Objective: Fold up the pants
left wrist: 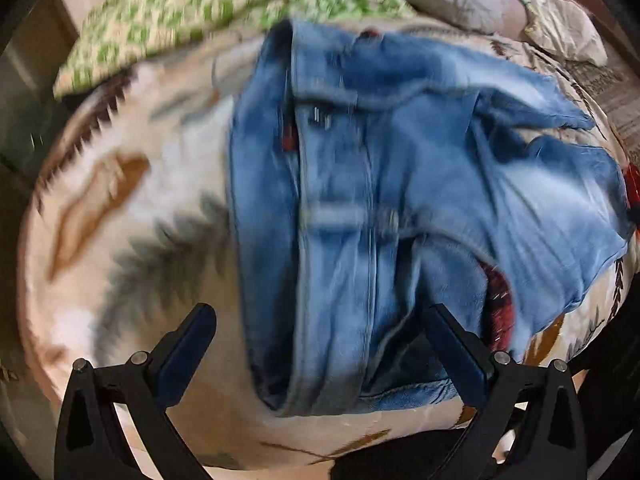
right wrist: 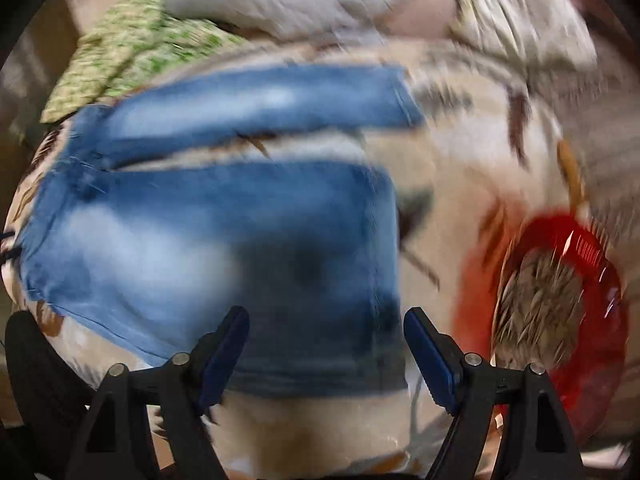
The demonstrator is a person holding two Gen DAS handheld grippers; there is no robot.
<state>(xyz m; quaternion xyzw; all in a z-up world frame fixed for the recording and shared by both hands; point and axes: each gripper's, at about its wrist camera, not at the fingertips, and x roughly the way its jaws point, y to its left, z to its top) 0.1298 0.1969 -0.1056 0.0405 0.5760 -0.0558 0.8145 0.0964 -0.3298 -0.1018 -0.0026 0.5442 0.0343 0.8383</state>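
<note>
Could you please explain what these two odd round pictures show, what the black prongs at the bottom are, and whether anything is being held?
Each picture comes from a fisheye camera mounted on a handheld gripper, looking forward along its two fingers. A person holds one in each hand. The prongs are those fingers: the left gripper and the right gripper, both open and holding nothing. Below them, blue jeans lie on a patterned blanket, with a green-patterned pillow beyond. The right view shows the two legs spread apart. Both pictures are motion-blurred.
</note>
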